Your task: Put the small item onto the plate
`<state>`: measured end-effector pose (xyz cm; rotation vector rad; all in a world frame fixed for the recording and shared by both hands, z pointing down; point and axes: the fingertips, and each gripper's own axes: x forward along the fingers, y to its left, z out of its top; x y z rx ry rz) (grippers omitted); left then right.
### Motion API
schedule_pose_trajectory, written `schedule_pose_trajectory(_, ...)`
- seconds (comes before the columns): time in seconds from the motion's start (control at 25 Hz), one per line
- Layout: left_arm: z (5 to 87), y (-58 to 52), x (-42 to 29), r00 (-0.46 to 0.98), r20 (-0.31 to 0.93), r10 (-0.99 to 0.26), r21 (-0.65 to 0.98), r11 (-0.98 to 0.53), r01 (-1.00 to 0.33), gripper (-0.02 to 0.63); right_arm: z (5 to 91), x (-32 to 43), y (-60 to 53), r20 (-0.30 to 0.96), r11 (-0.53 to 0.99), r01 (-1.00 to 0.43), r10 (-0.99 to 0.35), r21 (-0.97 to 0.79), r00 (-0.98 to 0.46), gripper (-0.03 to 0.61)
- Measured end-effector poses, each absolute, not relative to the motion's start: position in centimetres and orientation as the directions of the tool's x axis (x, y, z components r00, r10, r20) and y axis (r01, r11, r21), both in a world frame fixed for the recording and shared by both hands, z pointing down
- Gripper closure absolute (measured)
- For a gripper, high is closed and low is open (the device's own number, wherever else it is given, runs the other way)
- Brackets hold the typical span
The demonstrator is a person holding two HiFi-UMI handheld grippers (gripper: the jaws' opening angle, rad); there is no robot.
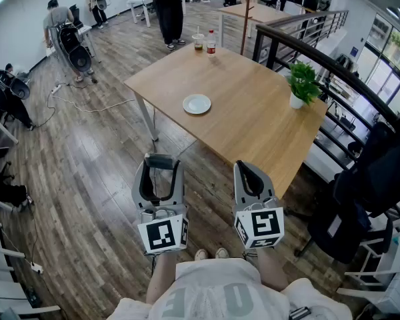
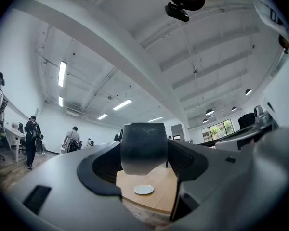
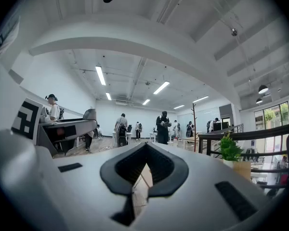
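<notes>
Our left gripper clamps the item; we should release low over the far plate. Right gripper closed, empty.

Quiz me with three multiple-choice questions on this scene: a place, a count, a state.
1. Where is the round white plate? A floor; B light wooden table; C chair.
2. How many green potted plants stand on that table? A one; B three; C none.
3. The left tool is: A empty; B holding a dark grey rounded item; C resting on the plate.
Answers: B, it lies on bare tabletop; A, a single plant near the table's edge; B, the item sits between its jaws.
</notes>
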<state>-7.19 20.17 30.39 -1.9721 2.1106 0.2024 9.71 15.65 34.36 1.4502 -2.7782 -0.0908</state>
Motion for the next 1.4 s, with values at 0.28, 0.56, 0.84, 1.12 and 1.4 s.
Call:
schedule_pose_trajectory(0.28,29.9,20.0,-7.0,-0.081,-0.281,-0.956,-0.061,0.101,-0.993,0.307,34.3,10.2,15.2,-0.022,0.579,-0.813,-0.814,0.058,-0.581,0.56)
schedule_pose_trajectory(0.56,30.0,19.8,-6.8,-0.119,-0.278,-0.953,-0.069,0.143,-0.987,0.307,34.5,11.9,14.5,-0.031,0.589,-0.807,-0.806,0.043,-0.591,0.56)
schedule_pose_trajectory(0.84,30.9,19.6,-6.6,-0.174,-0.277,-0.945,-0.063,0.198,-0.978,0.307,35.8,13.5,13.5,-0.03,0.609,-0.794,-0.793,0.004,-0.608,0.56)
schedule_pose_trajectory(1.12,30.4,18.2,-6.4,-0.177,-0.3,-0.937,-0.081,0.21,-0.974,0.307,36.2,13.7,12.1,-0.049,0.629,-0.777,-0.776,0.006,-0.629,0.56)
schedule_pose_trajectory(1.4,32.5,11.9,-7.9,-0.16,-0.303,-0.94,-0.073,0.19,-0.979,0.307,38.2,12.3,5.9,-0.051,0.609,-0.793,-0.793,-0.014,-0.608,0.56)
